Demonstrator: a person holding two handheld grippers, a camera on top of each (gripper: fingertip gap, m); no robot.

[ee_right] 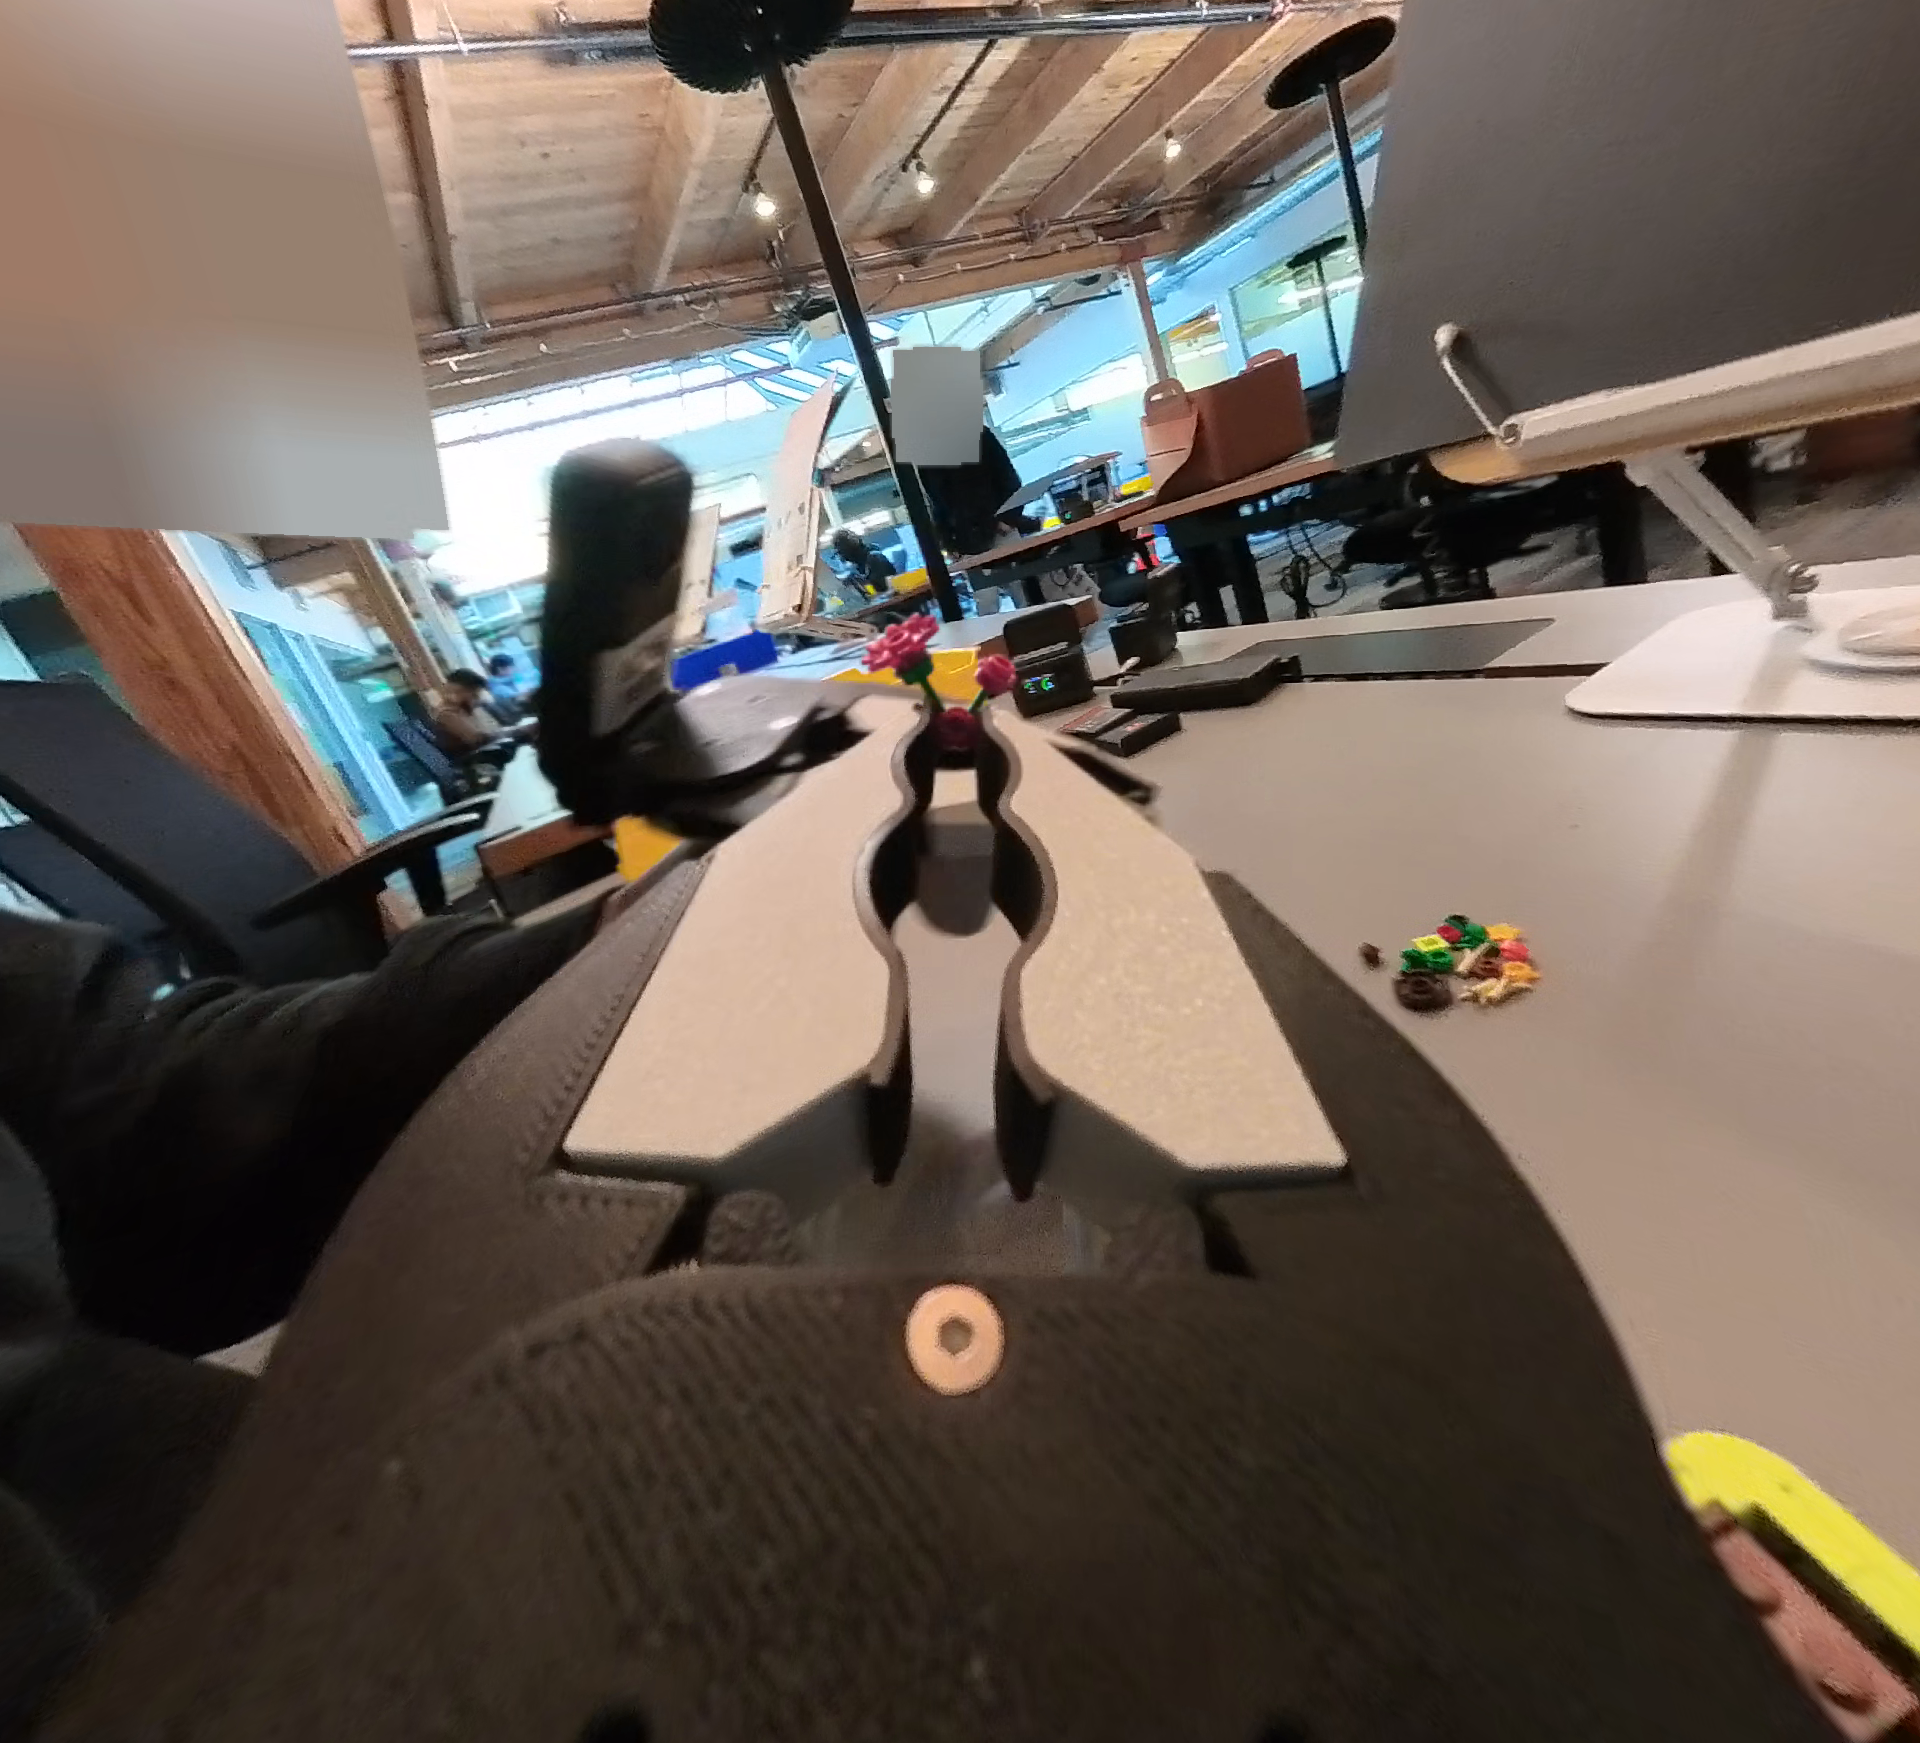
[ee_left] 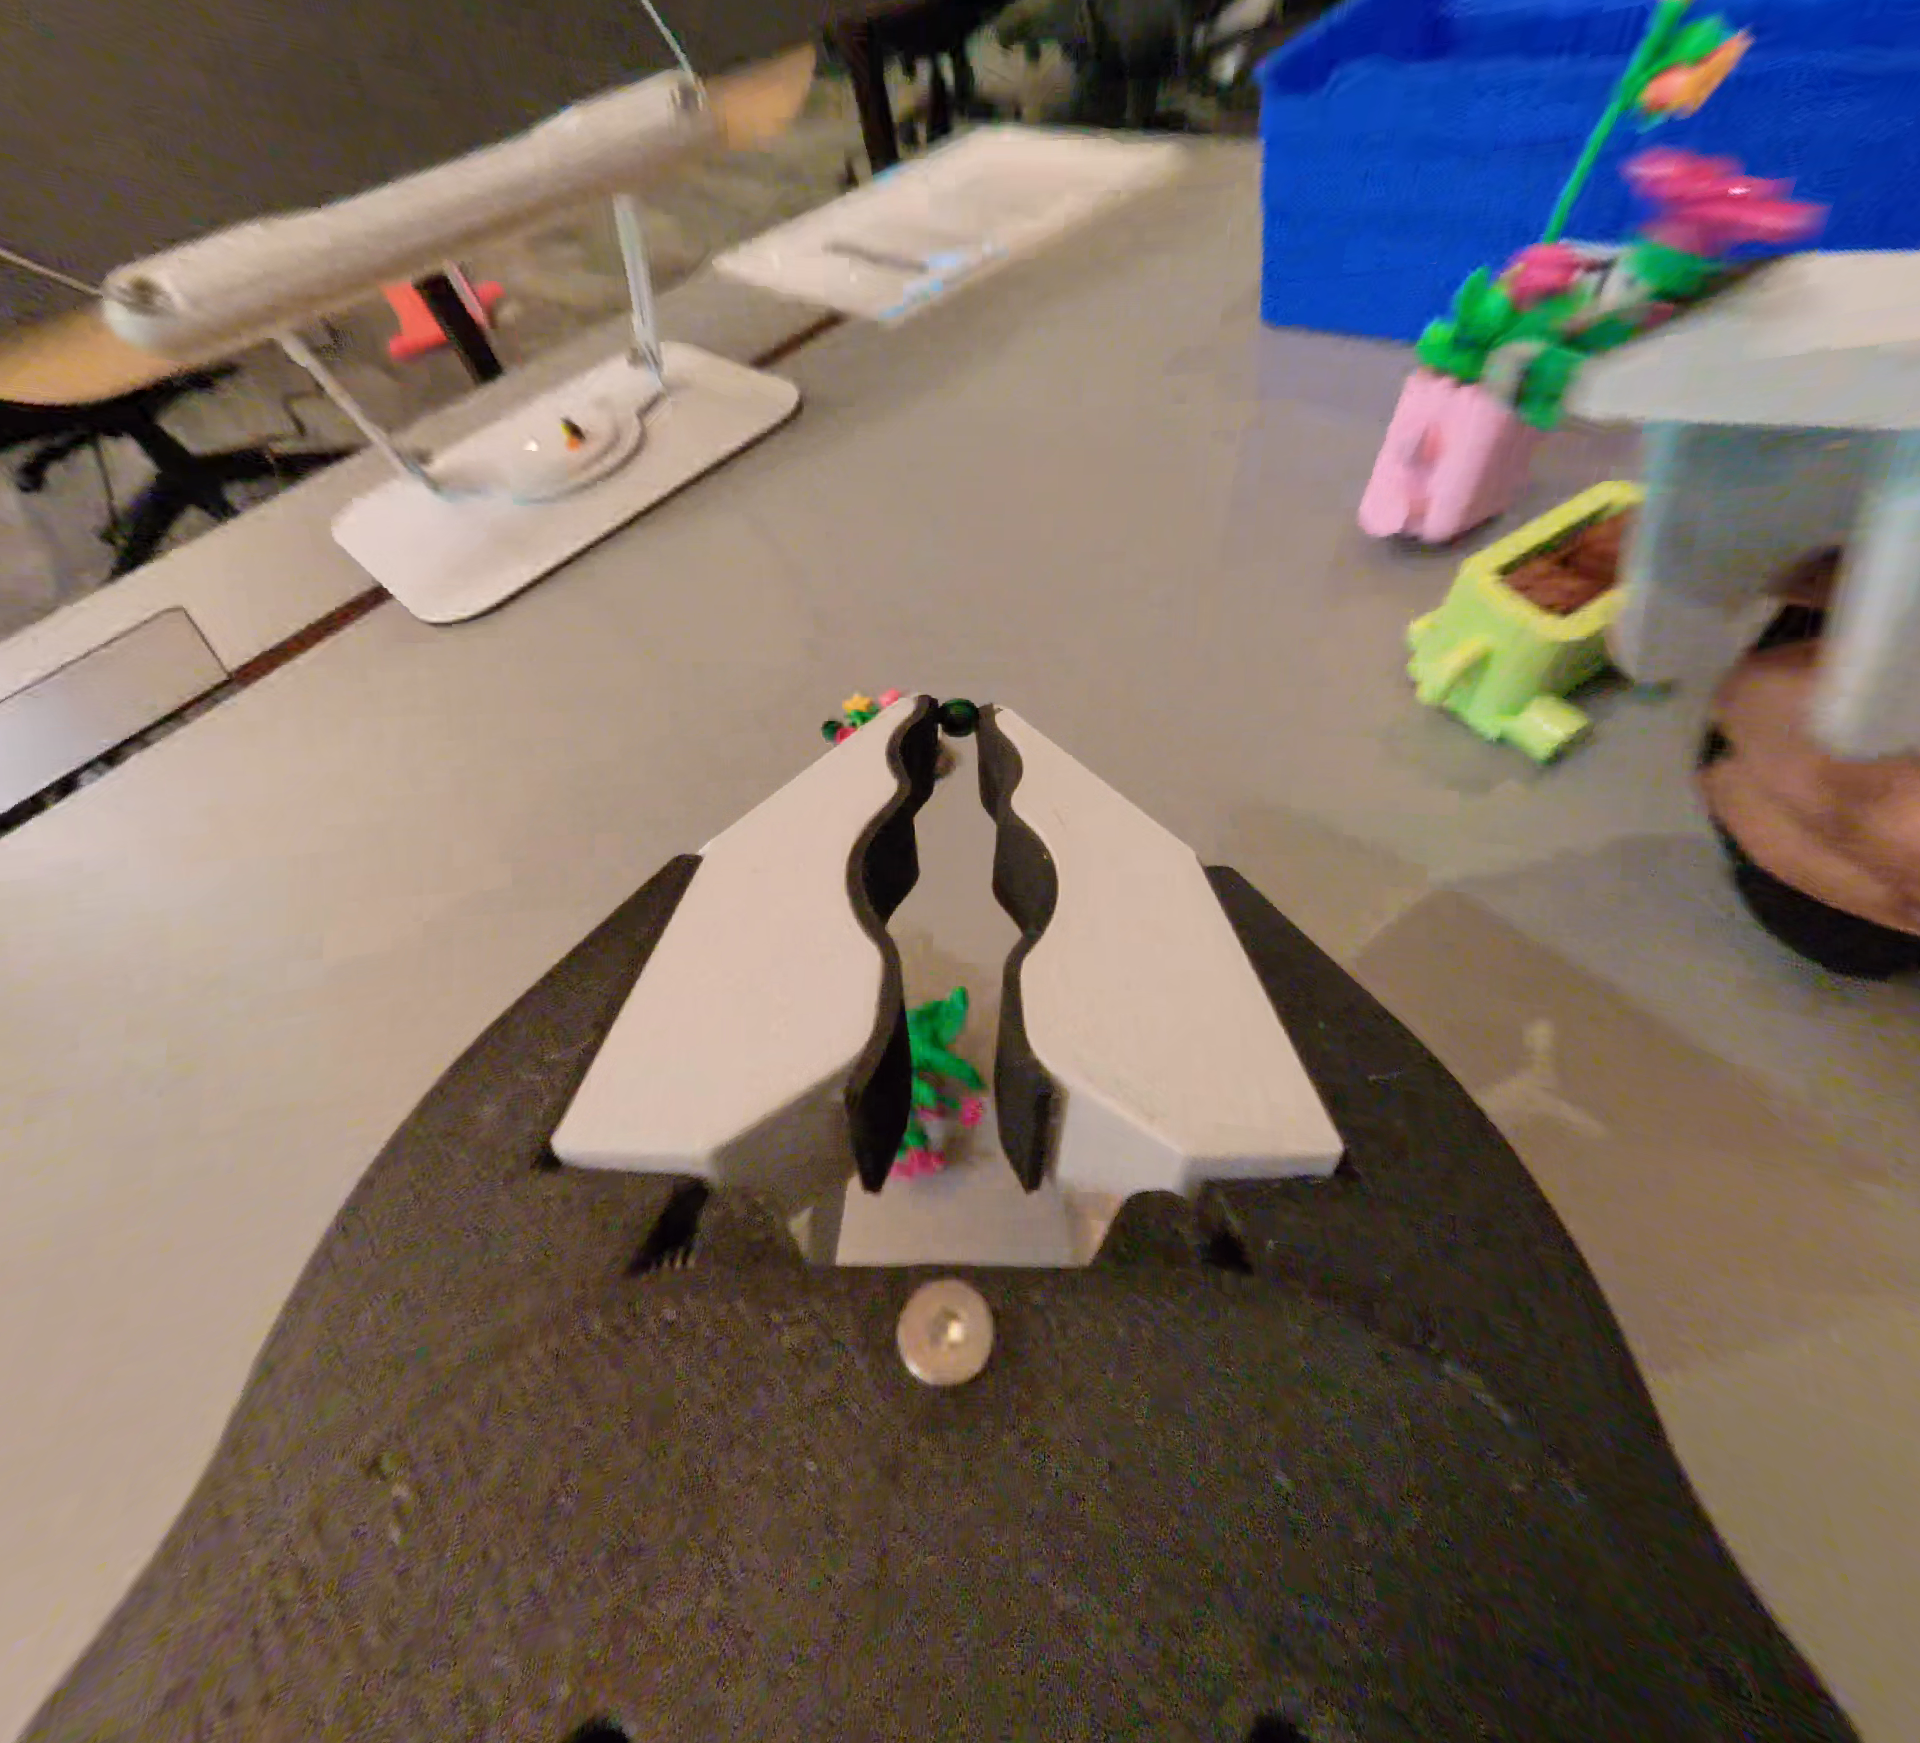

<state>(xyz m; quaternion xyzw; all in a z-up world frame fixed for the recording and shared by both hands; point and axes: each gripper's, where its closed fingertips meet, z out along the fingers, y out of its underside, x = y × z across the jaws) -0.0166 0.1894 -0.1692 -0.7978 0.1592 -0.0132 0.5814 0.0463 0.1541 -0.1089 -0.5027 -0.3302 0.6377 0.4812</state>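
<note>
My left gripper [ee_left: 961, 719] is low over the grey table [ee_left: 1039, 498], its jaws nearly shut on a small green piece [ee_left: 958, 714]. A green and pink brick sprig [ee_left: 940, 1065] lies under the fingers, and a few loose bits [ee_left: 857, 714] lie by the tips. My right gripper [ee_right: 951, 732] is shut on a pink-flowered sprig [ee_right: 904, 646]. In the left wrist view the right gripper [ee_left: 1590, 363] holds that bunch of flowers [ee_left: 1704, 202] above a tilted pink pot [ee_left: 1444, 467]. A lime green pot [ee_left: 1527, 623] with brown filling stands beside it.
A blue bin [ee_left: 1455, 135] stands behind the pots. A monitor on a white stand [ee_left: 561, 488] is at the left. A pile of small coloured pieces [ee_right: 1465, 961] lies right of my right gripper. Black devices [ee_right: 1205, 680] and an office chair [ee_right: 613, 613] are beyond. Left tips to right tips: about 9 cm.
</note>
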